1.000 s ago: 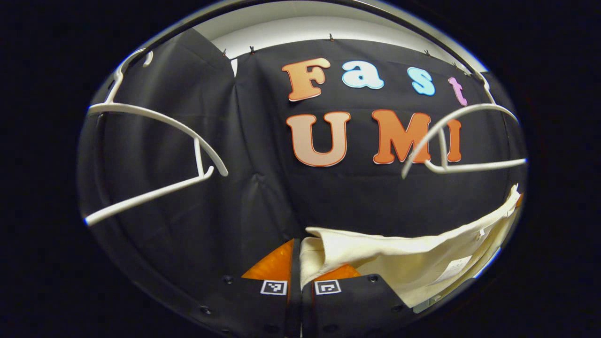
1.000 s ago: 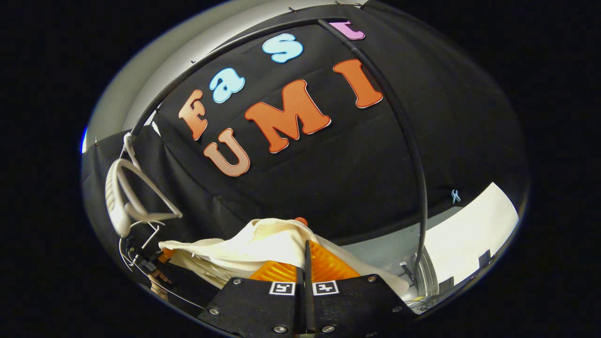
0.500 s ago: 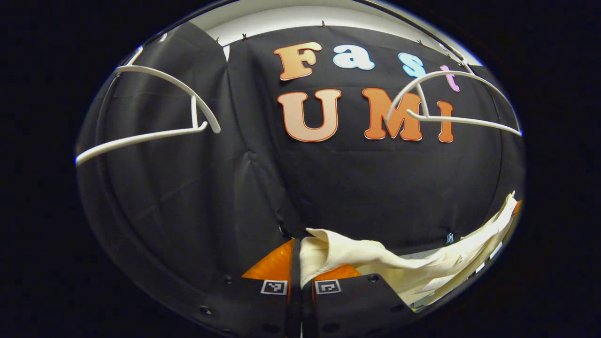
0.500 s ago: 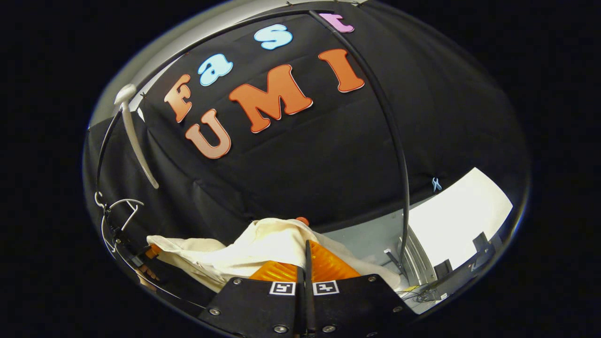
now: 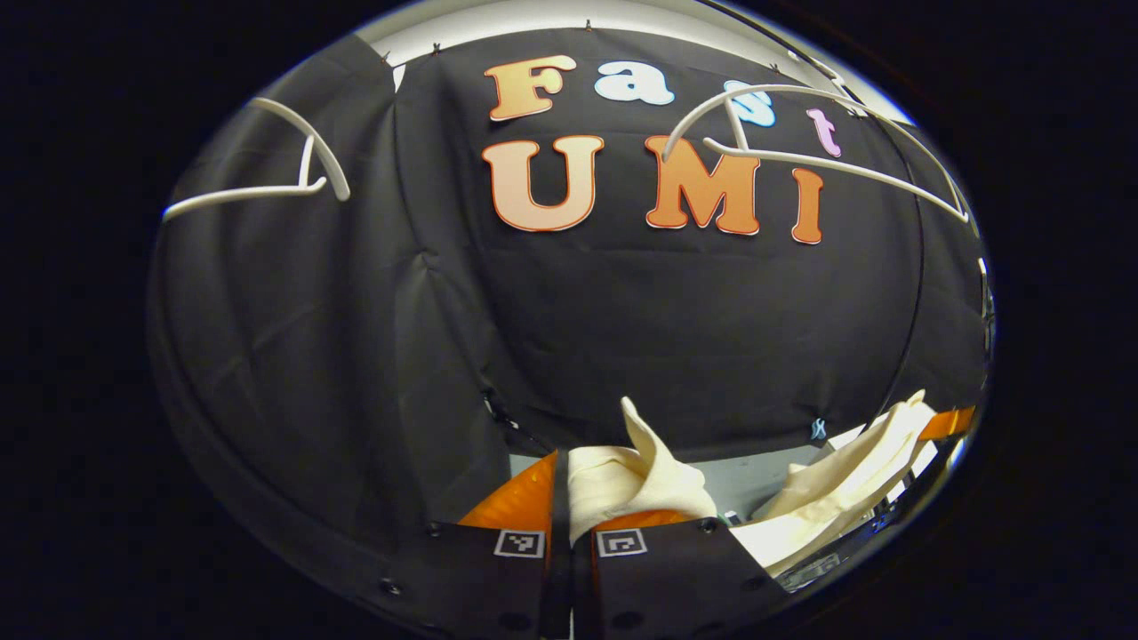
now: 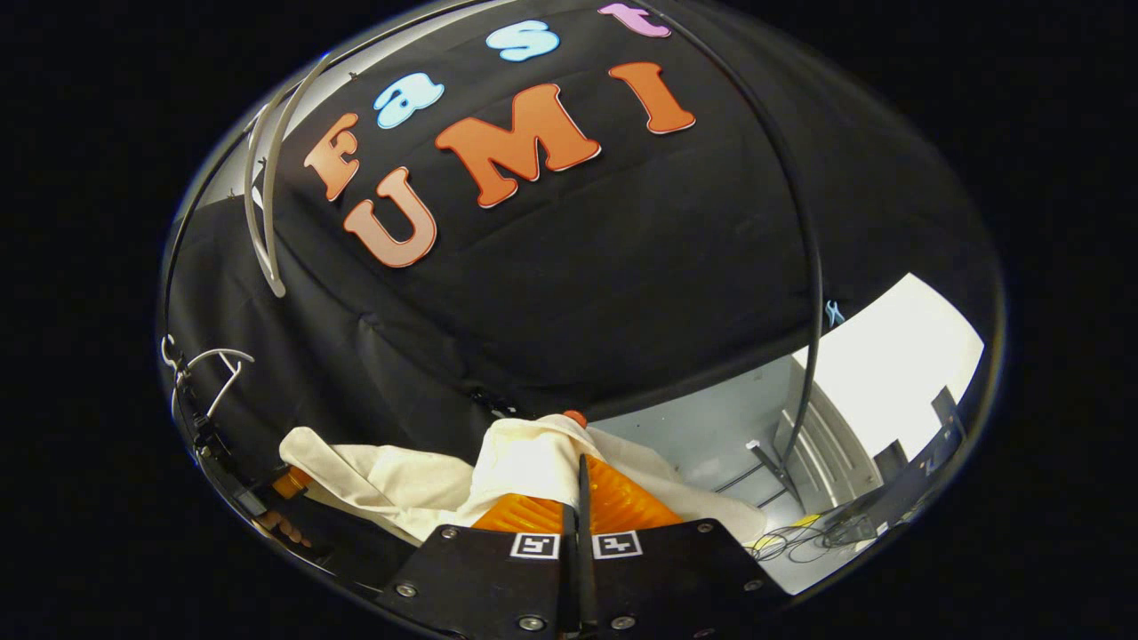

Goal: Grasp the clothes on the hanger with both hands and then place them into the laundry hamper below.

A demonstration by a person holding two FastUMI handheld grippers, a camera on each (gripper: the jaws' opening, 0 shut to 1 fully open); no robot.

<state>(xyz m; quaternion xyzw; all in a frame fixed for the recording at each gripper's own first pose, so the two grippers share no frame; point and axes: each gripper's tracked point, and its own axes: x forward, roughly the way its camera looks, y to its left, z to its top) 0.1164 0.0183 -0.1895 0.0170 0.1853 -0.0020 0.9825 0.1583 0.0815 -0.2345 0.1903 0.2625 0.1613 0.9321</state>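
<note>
A cream garment (image 5: 636, 471) is pinched in my left gripper (image 5: 562, 484), which is shut on a bunched fold. The cloth sags, then rises to the right (image 5: 853, 480) toward the other gripper (image 5: 949, 422) at the edge. In the right gripper view, my right gripper (image 6: 578, 484) is shut on the same garment (image 6: 524, 453). From there the cloth spreads left (image 6: 373, 480) to the far gripper (image 6: 289, 484), held by a hand (image 6: 284, 533). Two bare white hangers (image 5: 267, 182) (image 5: 800, 142) hang above. The hamper is out of sight.
A black rack pole (image 6: 800, 267) curves down to the grey floor (image 6: 702, 436), where cables (image 6: 800, 542) lie. A white hanger (image 6: 262, 196) and a thin wire hanger (image 6: 209, 369) hang at the left. The black cloth wall stands behind.
Both grippers have gone down with the garment, so the hangers sit higher in view. The cloth between them has gone slack and sags, and more floor shows.
</note>
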